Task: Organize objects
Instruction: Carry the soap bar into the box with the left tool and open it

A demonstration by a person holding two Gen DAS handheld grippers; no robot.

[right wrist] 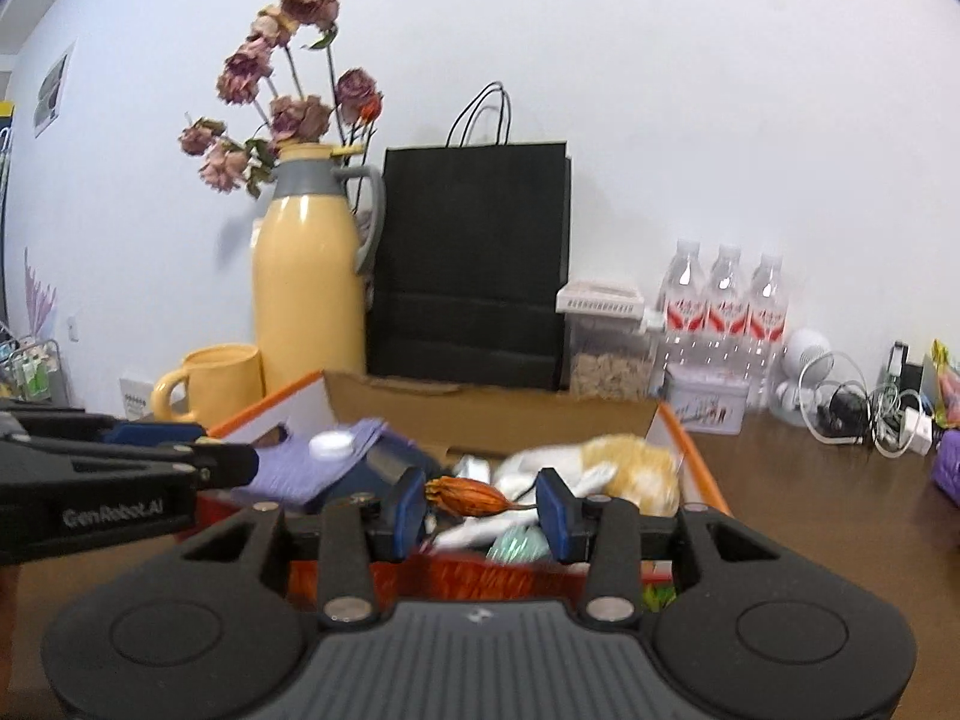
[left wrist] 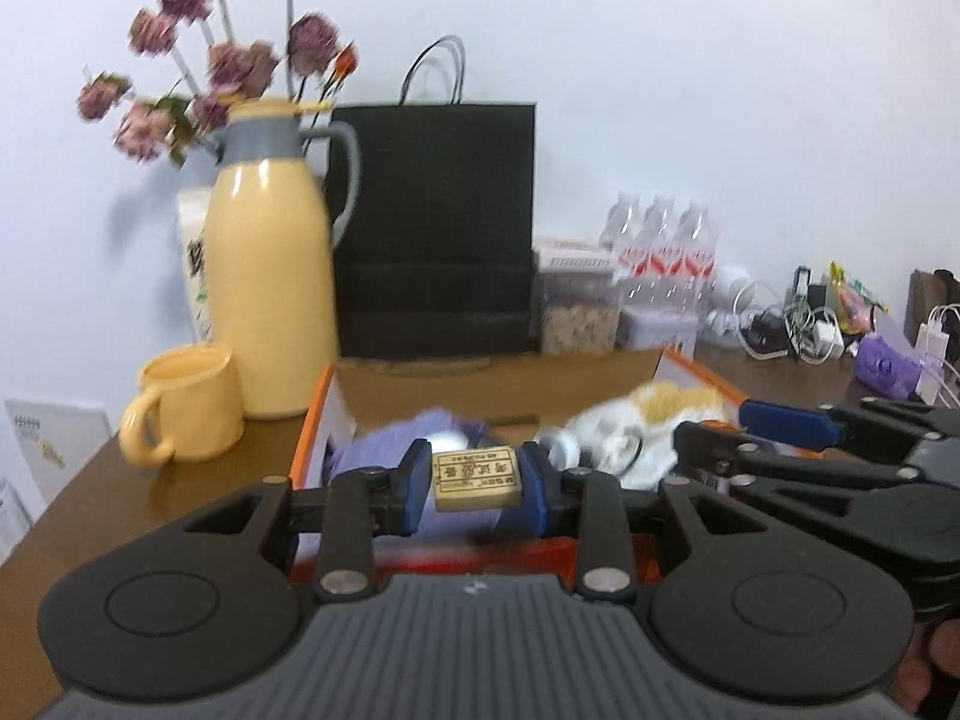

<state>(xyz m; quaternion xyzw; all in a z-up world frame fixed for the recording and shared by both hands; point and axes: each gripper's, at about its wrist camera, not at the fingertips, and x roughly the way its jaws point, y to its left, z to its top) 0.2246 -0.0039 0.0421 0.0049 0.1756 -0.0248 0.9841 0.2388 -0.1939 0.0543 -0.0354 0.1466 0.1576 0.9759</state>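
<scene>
Left gripper [left wrist: 477, 480]: clenched on a small wooden block [left wrist: 477, 476], blue pads [left wrist: 414, 483] pressing both ends; block held above the near edge of an open cardboard box [left wrist: 312, 420]. Printed characters in a frame on the block's face, seen upside down, not legible.

Right gripper [right wrist: 480, 501]: dried orange bud [right wrist: 468, 495] lying crosswise between the blue pads [right wrist: 552, 507], its tip against the left pad, a thin stem reaching toward the right pad; whether gripped, could not be told. Held over the same box [right wrist: 492, 402].

Box contents: purple cloth [right wrist: 288, 468] with a white cap [right wrist: 330, 446] on top, a white-and-orange plush [right wrist: 624, 462], other items blurred. Orange trim along the box flaps.

Lettering "GenRobot.AI" read in white on the side of the left gripper [right wrist: 228, 462], in the right wrist view. Right gripper [left wrist: 744, 420] entering the left wrist view from the right edge.

Behind the box, on a brown table [right wrist: 810, 480]: yellow flask [left wrist: 270, 276] with a grey collar, yellow mug [left wrist: 186, 402] just beside it, dried roses [right wrist: 288, 78] behind the flask, black bag [left wrist: 435, 228] against the wall. Right of the bag: clear tub [right wrist: 606, 336] with a white lid, three bottles [right wrist: 726, 300] with red-and-white labels, text illegible, a printed tin [right wrist: 708, 405], tangled cables [right wrist: 858, 408].
</scene>
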